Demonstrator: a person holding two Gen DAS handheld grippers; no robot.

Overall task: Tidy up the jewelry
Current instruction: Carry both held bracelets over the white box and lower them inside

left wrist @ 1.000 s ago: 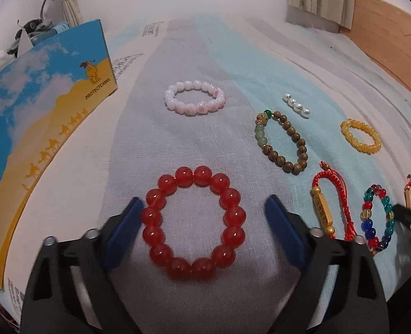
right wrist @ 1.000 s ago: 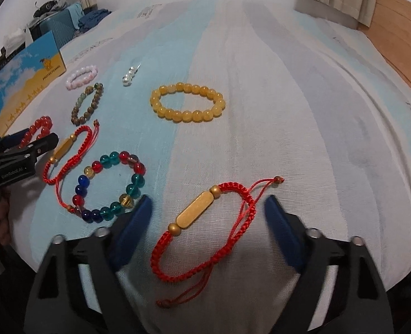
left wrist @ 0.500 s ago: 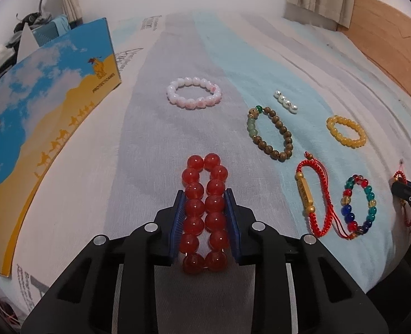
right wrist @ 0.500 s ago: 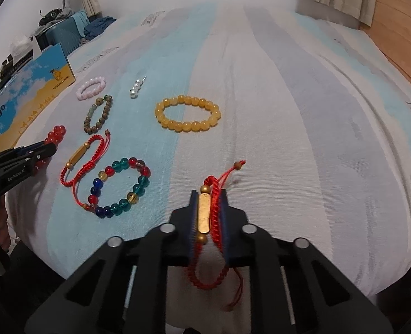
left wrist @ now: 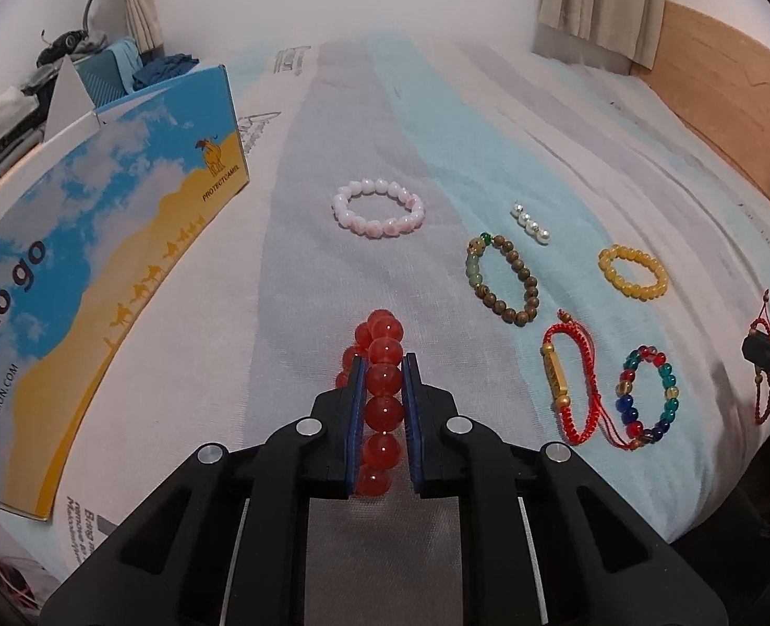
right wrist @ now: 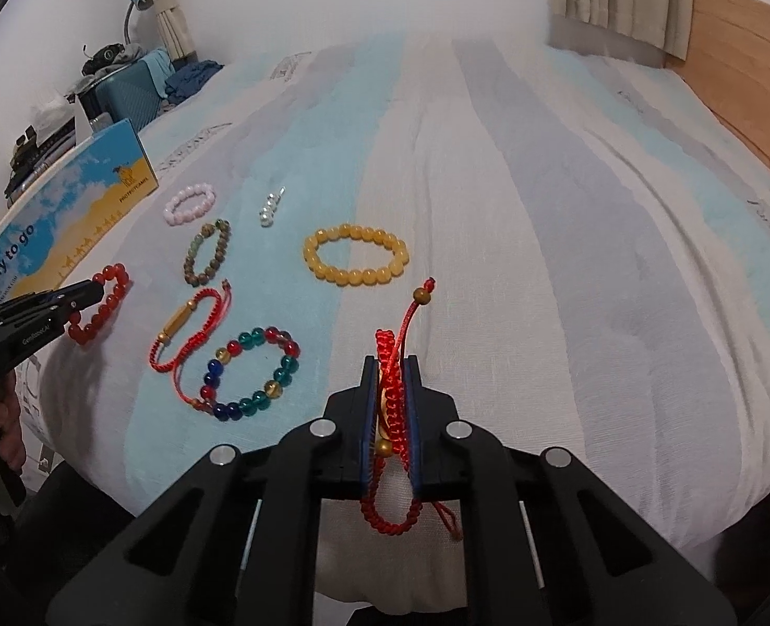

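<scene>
Both claws are gripping a bracelet each, lifting off the striped bedspread.

The left gripper is squeezing the round red glass-bead bracelet flat between nearly closed blue pads, while the right gripper is pinching the red braided-cord bracelet with a gold bar, its tail dangling below. Both pieces are probably hanging just clear of the striped cloth bedspread, though height is hard to judge here. Doing this well is likely meaning keeping steady pressure, rising slowly so the slippery beads are not rolling out, and carrying them toward the blue-and-yellow cardboard box without snagging the multicoloured bead bracelet nearby.
</scene>
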